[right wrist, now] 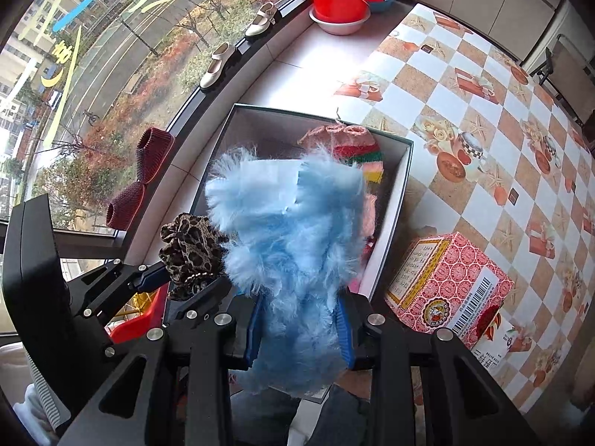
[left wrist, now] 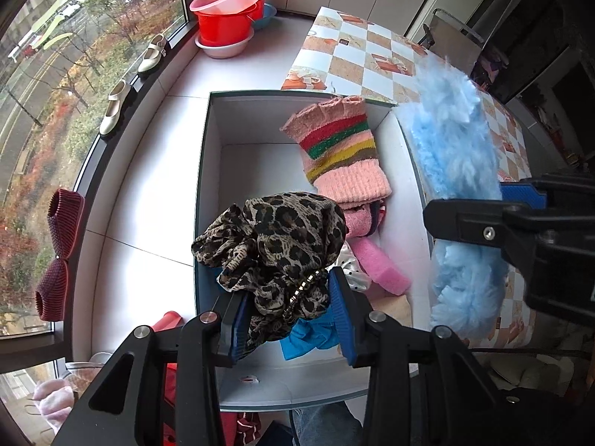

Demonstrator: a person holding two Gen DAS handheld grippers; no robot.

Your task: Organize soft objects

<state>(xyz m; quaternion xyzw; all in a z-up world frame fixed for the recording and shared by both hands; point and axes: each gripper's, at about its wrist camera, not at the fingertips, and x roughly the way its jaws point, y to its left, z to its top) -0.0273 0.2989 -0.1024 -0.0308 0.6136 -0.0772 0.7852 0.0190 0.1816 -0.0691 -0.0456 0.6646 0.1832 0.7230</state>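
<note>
Both loaded: left gripper (left wrist: 288, 319) pinching crumpled leopard-print scarf (left wrist: 275, 249), right gripper (right wrist: 299, 325) clamping fluffy light-blue fur piece (right wrist: 290, 230), over the open white cardboard box (left wrist: 214, 171); next, lower and release, I'd guess.

Leopard scarf (left wrist: 275, 245): thin printed cloth, crumpled
Blue piece (right wrist: 290, 238): long fluffy fur
Striped knit (left wrist: 342, 148): coarse wool, inside the box (left wrist: 208, 171)
Box: smooth matt card

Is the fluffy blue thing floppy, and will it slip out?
Probably floppy: the fluffy blue fabric sags and bulges around the right gripper. It looks light, mostly loose fur. It seems unlikely to slip, since the ribbed pads sink into its pile.
</note>
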